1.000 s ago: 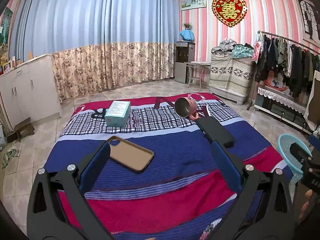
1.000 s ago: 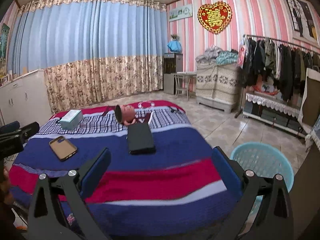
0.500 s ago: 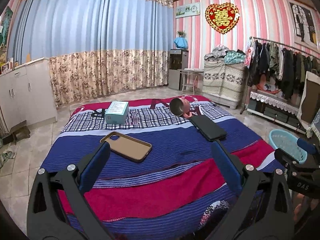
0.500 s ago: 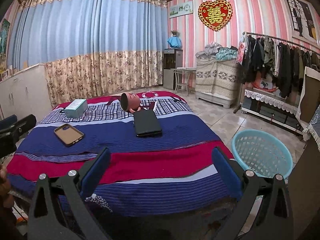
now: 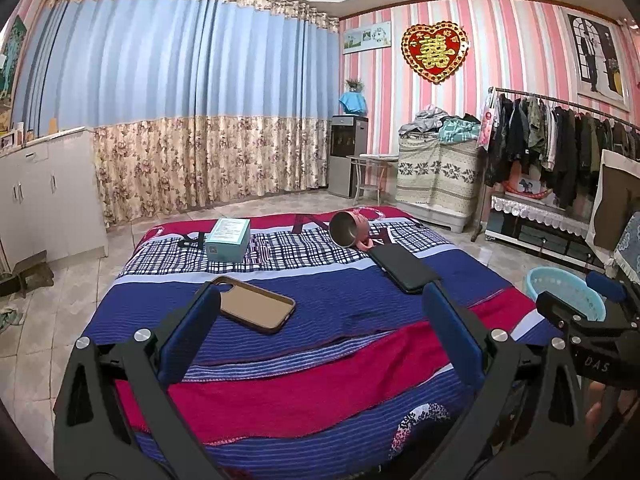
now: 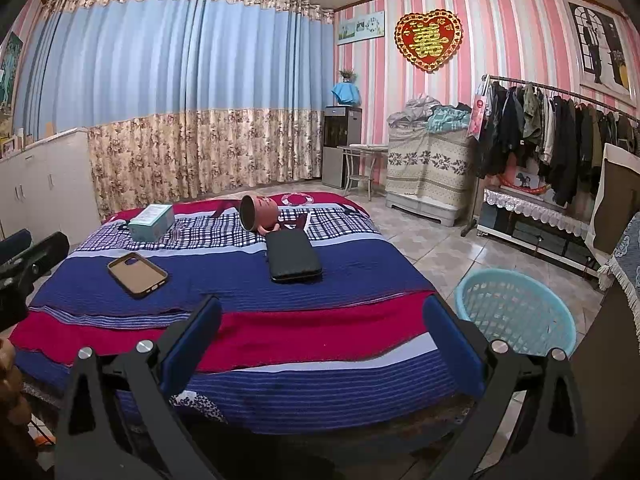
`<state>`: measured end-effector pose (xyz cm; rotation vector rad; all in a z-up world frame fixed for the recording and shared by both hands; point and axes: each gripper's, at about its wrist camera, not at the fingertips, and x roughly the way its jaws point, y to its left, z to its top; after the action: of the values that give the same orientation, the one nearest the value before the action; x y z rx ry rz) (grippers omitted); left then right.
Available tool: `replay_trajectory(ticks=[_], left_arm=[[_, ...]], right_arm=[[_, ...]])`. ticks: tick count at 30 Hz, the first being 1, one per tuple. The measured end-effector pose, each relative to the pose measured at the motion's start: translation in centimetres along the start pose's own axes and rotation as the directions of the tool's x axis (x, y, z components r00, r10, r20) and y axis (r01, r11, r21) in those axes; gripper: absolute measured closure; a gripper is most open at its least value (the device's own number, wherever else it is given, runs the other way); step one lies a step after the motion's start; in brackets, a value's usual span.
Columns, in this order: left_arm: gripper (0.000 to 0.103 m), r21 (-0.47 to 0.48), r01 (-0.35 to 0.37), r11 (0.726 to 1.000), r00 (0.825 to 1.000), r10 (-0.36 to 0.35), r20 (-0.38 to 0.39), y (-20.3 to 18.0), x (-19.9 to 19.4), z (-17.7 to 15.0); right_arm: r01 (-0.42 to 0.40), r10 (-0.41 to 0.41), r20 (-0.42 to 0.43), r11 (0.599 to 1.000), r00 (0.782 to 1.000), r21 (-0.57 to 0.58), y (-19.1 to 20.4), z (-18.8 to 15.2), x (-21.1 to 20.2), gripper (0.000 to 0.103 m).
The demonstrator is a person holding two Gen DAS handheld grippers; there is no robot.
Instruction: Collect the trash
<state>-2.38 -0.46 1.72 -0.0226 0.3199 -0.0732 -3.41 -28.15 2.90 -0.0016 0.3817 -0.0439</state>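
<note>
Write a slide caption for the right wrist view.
Open right gripper faces a striped bed holding a phone case, black wallet and tipped mug.

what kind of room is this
Most likely a lived-in bedroom at home: a bed under a striped blanket, a rack of hanging clothes along the striped wall, and long curtains across the far side.

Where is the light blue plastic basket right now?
The light blue plastic mesh basket stands on the tiled floor to the right of the striped bed, seen in the right wrist view beyond the right tongs.
</note>
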Motion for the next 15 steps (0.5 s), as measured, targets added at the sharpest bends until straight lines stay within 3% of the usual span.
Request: replay_trajectory(ticks=[15], left_arm=[[0.005, 0.008, -0.003, 1.0, 1.0, 0.003, 0.007, -0.05, -0.07, -0.09]], right_arm=[[0.008, -0.008, 0.008, 1.0, 1.0, 0.015, -0.15, -0.2, -0.19, 0.004]])
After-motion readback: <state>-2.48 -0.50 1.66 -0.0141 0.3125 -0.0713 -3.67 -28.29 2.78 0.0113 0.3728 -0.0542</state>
